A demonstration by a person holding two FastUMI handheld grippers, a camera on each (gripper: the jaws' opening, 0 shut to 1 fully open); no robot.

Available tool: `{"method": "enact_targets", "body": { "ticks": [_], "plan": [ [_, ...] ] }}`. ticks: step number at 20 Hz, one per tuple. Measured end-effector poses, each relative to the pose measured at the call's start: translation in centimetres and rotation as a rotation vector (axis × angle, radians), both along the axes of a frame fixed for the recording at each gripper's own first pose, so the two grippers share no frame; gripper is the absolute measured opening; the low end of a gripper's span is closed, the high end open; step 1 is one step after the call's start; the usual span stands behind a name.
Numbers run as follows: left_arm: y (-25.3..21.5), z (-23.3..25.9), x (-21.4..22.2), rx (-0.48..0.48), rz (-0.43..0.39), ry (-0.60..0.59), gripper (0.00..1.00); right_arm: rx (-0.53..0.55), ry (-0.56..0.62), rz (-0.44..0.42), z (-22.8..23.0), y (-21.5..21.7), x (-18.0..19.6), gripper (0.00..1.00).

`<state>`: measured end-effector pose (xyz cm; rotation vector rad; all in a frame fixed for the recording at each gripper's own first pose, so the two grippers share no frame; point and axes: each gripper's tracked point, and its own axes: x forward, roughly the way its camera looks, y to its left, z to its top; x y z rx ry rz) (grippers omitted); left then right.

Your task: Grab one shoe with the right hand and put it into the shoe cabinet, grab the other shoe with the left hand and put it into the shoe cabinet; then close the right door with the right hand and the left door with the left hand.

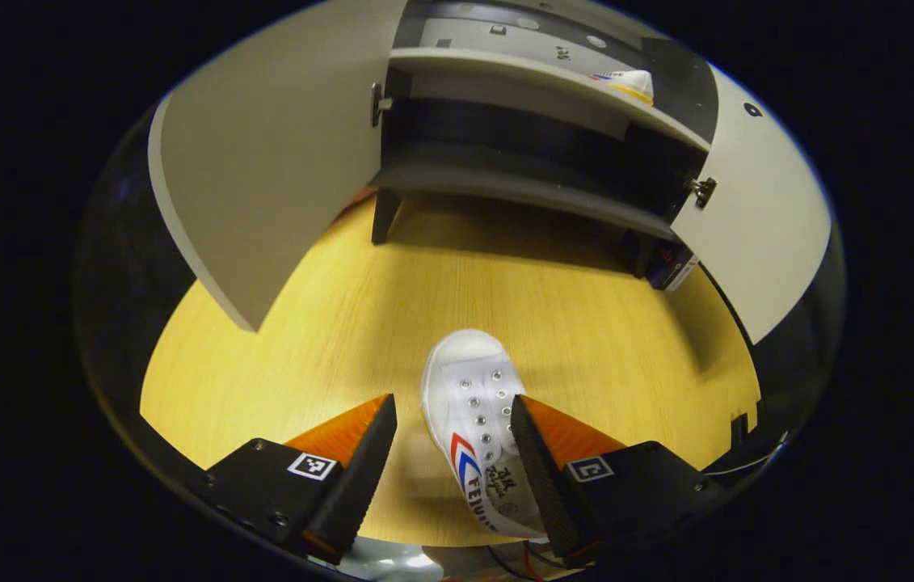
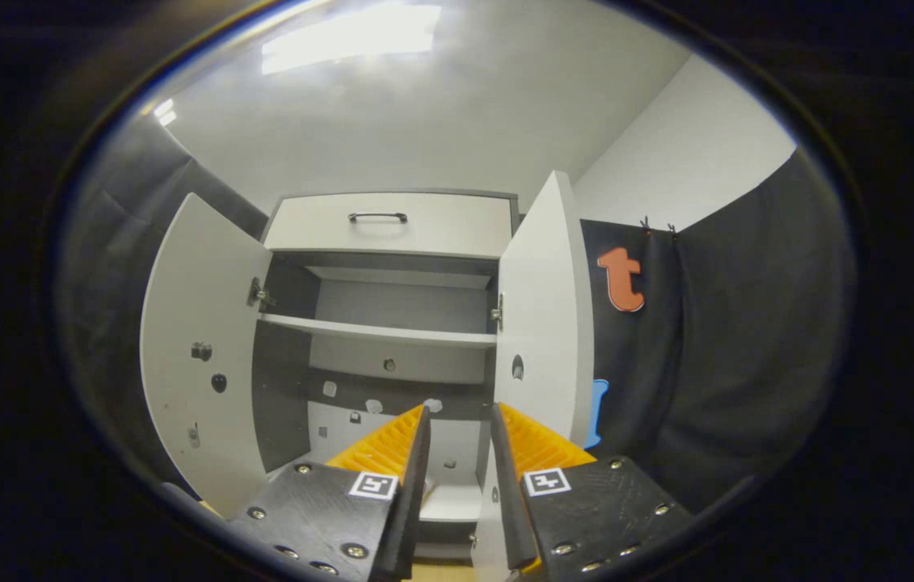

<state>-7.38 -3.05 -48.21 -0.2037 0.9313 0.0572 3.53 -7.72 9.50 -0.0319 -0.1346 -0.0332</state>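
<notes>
Shoe [image 1: 473,420], white with red and blue stripes, lies on the wooden bench [image 1: 327,339] in front of the shoe cabinet [image 1: 537,162], toe toward the cabinet. Left tongs [image 1: 453,428] straddle it, jaws wide apart; the right finger [image 1: 533,469] sits at or against the shoe's side, the left finger [image 1: 360,469] is well clear, so no grip. Farther on, the cabinet stands with both doors swung out: left door [image 1: 263,178] and right door [image 1: 756,218]. A second shoe [image 1: 630,82], just its white toe with a stripe, rests on the cabinet's shelf [image 1: 521,73], toward the right door.

Right tongs [image 2: 459,453] point into the open cabinet [image 2: 392,323], jaws parted by a narrow gap, nothing between them. Beyond them the cabinet's shelf [image 2: 376,330], then a drawer [image 2: 392,225] with a dark handle [image 2: 377,217] above the opening. Doors [image 2: 198,339] open on both sides.
</notes>
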Motion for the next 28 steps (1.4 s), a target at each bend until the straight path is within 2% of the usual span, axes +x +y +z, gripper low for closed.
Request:
{"method": "enact_targets", "body": {
  "ticks": [2,6,8,11,13,16,18,20,23,28],
  "plan": [
    [-0.5,-1.5,-0.5,-0.042,0.0,0.037,0.88,-0.006,0.003,-0.005,-0.1,-0.2,-0.1,0.42],
    [-0.4,-3.8,-1.3,-0.078,0.038,0.085,0.84,-0.005,0.013,-0.014,-0.5,-0.5,-0.1,0.42],
    [-0.7,-4.3,-1.2,-0.121,0.052,0.088,0.78,-0.005,0.02,-0.021,-0.7,-0.7,-0.1,0.42],
    [-1.1,-4.8,-1.4,-0.15,0.057,0.104,0.65,-0.007,0.021,-0.027,-0.7,-0.8,-0.1,0.42],
    [-1.1,-5.2,-1.5,-0.145,0.046,0.112,0.64,-0.009,0.018,-0.036,-0.8,-1.0,0.0,0.42],
    [-1.0,-5.1,-1.2,-0.19,0.105,0.114,0.59,0.001,0.021,-0.037,-1.1,-1.0,0.0,0.42],
    [-0.8,-5.2,-1.3,-0.224,0.147,0.13,0.51,0.006,0.024,-0.038,-1.3,-1.1,0.1,0.42],
    [-0.8,-5.2,-1.3,-0.225,0.143,0.143,0.39,0.006,0.026,-0.038,-1.4,-1.1,0.2,0.42],
    [-0.6,-4.8,-1.1,-0.214,0.151,0.14,0.28,0.002,0.032,-0.04,-1.7,-1.1,0.2,0.42],
    [-0.3,-4.3,-0.8,-0.198,0.144,0.139,0.23,-0.01,0.036,-0.046,-1.8,-1.3,0.2,0.42]
  ]
}}
